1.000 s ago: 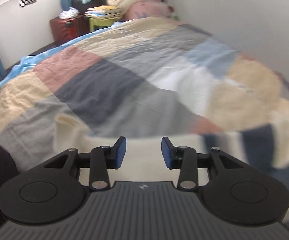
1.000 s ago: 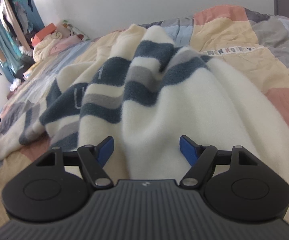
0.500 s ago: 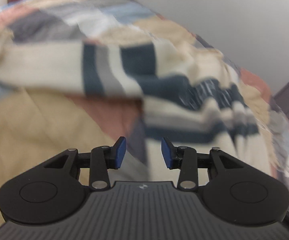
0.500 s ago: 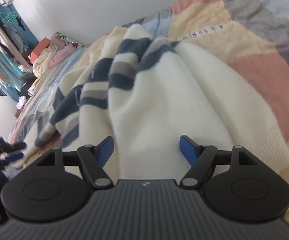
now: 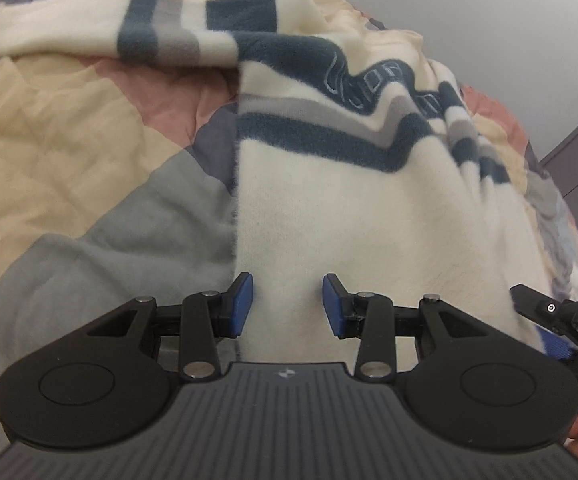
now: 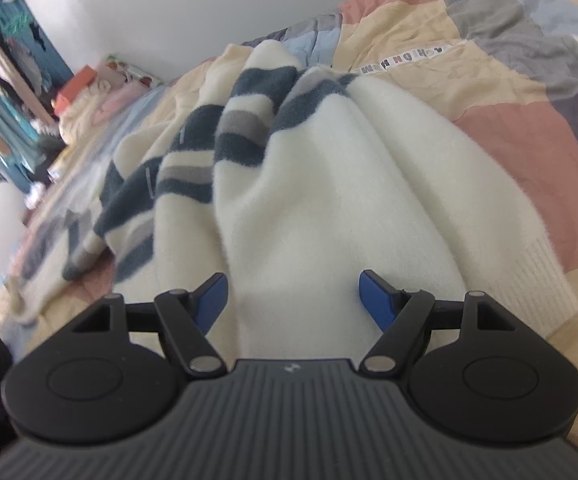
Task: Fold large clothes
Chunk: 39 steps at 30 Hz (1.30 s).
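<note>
**Sweater rumpled, folding barely begun**

Patchwork bedding (image 5: 89,152) fills the room's bed beneath both my claws. My left gripper (image 5: 287,306) hangs with jaws apart and empty, just at the sweater's (image 5: 349,220) straight side edge. My right gripper (image 6: 292,296) is spread wider, also empty, over the cream body near its ribbed hem. Beyond both, the striped part lies bunched in ridges, so I judge no fold is done yet. Nothing blocks me; cluttered clothes (image 6: 5,60) sit far ahead-left of the right claw.

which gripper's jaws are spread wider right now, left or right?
The right gripper: its blue pads stand far apart over the cream fleece sweater. The left gripper shows a narrower gap.
</note>
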Tool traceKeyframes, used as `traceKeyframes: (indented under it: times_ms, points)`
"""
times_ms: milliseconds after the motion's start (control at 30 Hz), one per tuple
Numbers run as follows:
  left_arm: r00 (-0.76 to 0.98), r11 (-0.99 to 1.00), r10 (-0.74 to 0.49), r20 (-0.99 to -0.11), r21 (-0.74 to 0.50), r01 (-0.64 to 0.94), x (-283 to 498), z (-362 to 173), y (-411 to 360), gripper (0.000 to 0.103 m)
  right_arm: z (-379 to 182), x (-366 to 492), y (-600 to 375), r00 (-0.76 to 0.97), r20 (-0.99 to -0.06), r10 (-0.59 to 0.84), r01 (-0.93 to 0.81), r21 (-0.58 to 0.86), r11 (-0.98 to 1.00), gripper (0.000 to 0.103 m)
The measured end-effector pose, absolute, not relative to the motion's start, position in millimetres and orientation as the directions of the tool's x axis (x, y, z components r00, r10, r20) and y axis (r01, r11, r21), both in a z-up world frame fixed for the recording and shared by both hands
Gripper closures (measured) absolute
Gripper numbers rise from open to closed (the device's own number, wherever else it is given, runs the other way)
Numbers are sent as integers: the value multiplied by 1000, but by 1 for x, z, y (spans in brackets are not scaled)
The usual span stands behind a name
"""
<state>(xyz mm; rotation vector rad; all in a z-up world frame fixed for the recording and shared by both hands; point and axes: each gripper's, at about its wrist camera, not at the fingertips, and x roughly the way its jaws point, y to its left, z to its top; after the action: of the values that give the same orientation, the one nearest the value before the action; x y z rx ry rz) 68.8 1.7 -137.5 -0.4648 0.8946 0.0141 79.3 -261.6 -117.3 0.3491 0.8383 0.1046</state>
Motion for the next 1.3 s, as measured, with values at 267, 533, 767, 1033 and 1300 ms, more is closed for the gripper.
traceKeyframes:
  times_ms: [267,533,767,1033,1300]
  points:
    - [654,921,-161,-739,-351,-169,67,-141,-2,58,-128,76,-253,667,-737,109,107,240,965,31]
    - [660,906,-179,-729,-384,-178,65,-141,2,58,-115,75,-274,698,-715,39,226,272,935,77]
    - [674,889,-193,-713,-418,-187,59,-139,8,58,-69,105,-317,732,-680,34,236,300,924,88]
    - [718,886,-190,-670,-431,-168,53,-129,9,58,1,191,-392,826,-555,-99,263,222,939,94]
    - [712,901,-168,-682,-399,-169,63,-134,5,58,4,295,-471,787,-583,-202,392,219,893,95]
